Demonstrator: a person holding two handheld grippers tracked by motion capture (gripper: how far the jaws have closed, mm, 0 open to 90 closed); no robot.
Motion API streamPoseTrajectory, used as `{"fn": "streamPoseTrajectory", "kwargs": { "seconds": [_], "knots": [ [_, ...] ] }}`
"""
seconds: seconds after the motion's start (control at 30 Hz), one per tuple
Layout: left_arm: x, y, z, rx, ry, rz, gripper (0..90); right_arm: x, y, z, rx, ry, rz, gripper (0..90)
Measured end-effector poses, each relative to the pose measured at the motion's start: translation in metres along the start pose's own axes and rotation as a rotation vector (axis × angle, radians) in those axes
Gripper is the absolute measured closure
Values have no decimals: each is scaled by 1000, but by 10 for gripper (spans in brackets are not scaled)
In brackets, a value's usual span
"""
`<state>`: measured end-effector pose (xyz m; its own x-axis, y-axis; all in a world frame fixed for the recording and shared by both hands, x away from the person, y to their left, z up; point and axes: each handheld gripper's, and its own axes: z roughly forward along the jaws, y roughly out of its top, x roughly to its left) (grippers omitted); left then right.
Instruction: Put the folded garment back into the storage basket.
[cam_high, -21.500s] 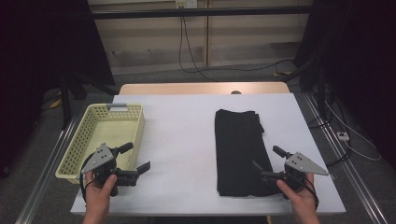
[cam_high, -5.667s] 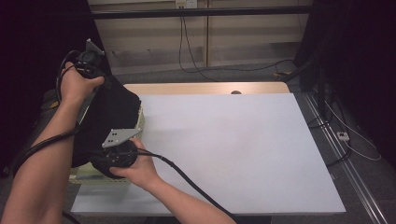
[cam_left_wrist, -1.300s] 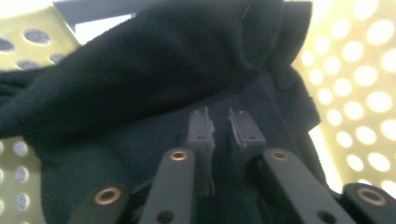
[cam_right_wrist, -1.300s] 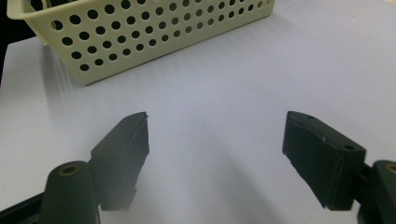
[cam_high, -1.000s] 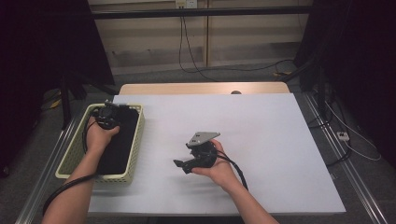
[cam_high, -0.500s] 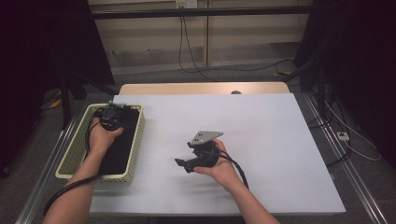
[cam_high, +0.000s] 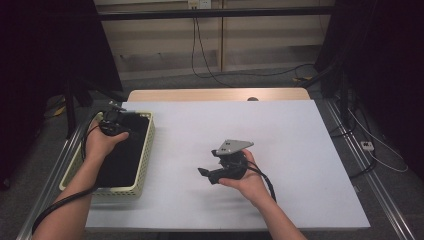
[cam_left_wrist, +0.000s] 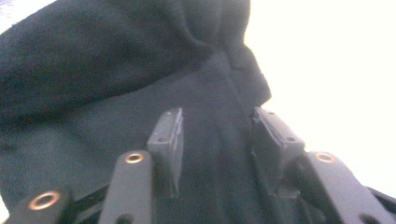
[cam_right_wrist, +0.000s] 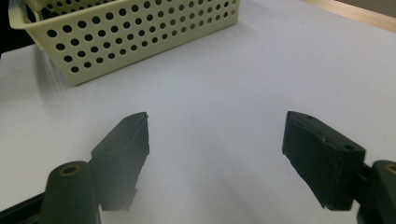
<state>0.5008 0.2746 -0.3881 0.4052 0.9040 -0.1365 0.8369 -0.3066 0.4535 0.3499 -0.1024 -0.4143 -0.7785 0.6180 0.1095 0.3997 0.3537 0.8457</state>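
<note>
Lying lengthwise in basket (cam_high: 146, 150): black cloth (cam_high: 122, 155)

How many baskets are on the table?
1. The yellow basket sits at the table's left edge, with a black cloth lying inside it. Its holed wall also shows in the right gripper view.

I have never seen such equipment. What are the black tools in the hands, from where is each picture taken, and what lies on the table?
A person holds hand-held tongs in each hand. The high view looks down on the white table. The other two cameras ride on the tongs and look along their black jaws. The left tongs hover over the folded black cloth, which lies in the pale yellow perforated plastic basket. Their jaws have just been opening: the cloth lies beneath them, released. The right tongs are open over bare table and hold nothing.
</note>
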Motion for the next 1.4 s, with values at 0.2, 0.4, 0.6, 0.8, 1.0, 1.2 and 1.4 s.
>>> {"fn": "streamPoseTrajectory", "kwargs": {
  "seconds": [0.2, 0.4, 0.6, 0.8, 1.0, 1.2, 1.4],
  "knots": [
    [-3, 0, -12, -2, -24, 6, 423, -8, -12, -15, 5, -35, 8, 232],
    [-14, 0, -24, -27, -39, 33, 370, -15, -22, -28, 8, -57, 16, 231],
    [-25, 2, -34, -34, -66, 50, 346, -18, -34, -44, 7, -71, 24, 232],
    [-37, 5, -38, -50, -86, 66, 335, -24, -42, -56, -7, -100, 41, 234],
    [-52, 7, -41, -72, -132, 93, 316, -29, -47, -62, 3, -118, 37, 229],
    [-69, 8, -47, -104, -167, 137, 312, -33, -48, -66, -2, -130, 39, 228],
    [-86, 7, -52, -137, -200, 175, 302, -37, -49, -73, -1, -140, 46, 228]
  ]
}}
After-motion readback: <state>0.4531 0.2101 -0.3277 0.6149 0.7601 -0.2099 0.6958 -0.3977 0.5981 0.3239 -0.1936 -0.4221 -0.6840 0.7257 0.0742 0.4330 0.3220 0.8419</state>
